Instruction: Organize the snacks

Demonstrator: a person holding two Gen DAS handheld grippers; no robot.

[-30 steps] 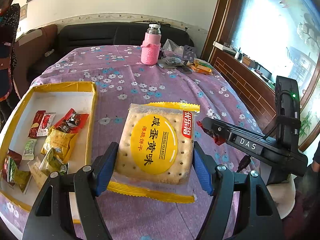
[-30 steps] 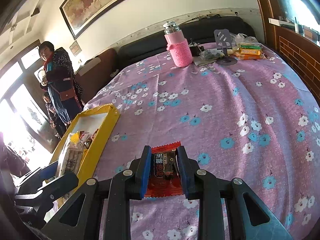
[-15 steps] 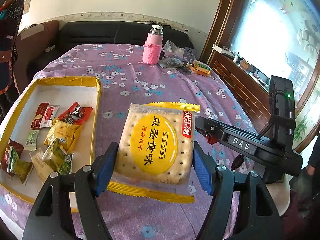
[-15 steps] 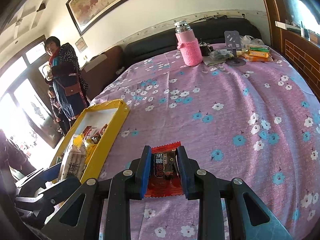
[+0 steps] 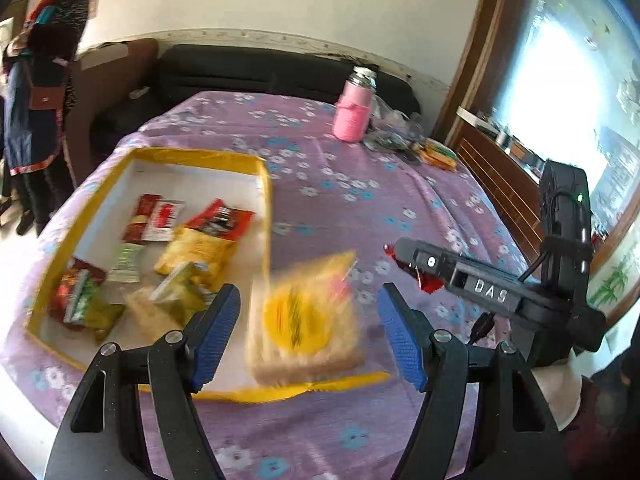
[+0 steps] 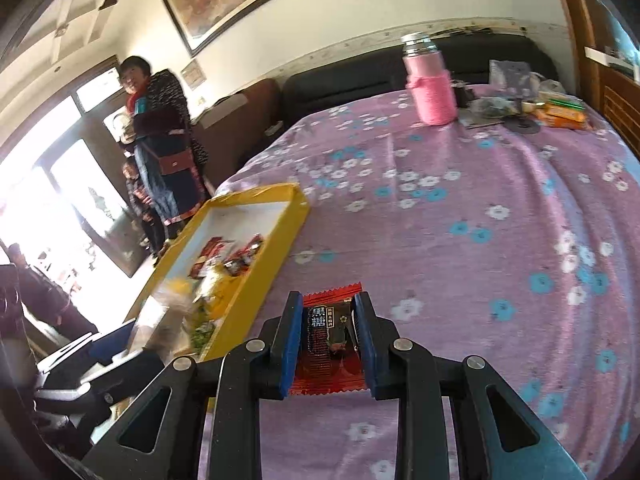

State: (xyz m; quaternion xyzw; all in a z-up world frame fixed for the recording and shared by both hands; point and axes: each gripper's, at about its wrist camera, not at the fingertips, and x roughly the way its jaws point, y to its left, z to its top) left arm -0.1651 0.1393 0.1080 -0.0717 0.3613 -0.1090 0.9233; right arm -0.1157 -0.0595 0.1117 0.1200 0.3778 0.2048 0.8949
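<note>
**Operator:** Report the condition of the left gripper (image 5: 308, 336).

**Inspector:** Its jaws are spread wide and hold nothing. Half a second ago the same blue pads were clamped on both edges of the salted egg yolk biscuit pack (image 5: 306, 320); they are now parted, with clear space on each side of the pack. The pack appears motion-blurred, so it is judged to be dropping or just landed.

**Operator:** Where is the pack relative to the yellow tray (image 5: 200, 156)?

**Inspector:** At the tray's near right corner. Whether it lies fully inside the rim or across it cannot be told because of the blur. The right wrist view shows a pale blur (image 6: 168, 312) at the same end of the tray.

**Operator:** What does this mean for the task?

**Inspector:** The release step for this item is judged complete or nearly so. The tray already holds several small snack packets (image 5: 160, 252), towards its left and centre.

**Operator:** And the right gripper (image 6: 328, 340)?

**Inspector:** Pressed together on a red candy packet (image 6: 330, 344), as in the earlier frames. It is held off to the right of the tray, above the floral tablecloth (image 6: 460, 220). This packet is probably the next to go in.

**Operator:** How does the biscuit pack look?

**Inspector:** A square, clear wrapper with yellow end seals, a round yellow label and a pale biscuit inside. The print is unreadable now.
</note>
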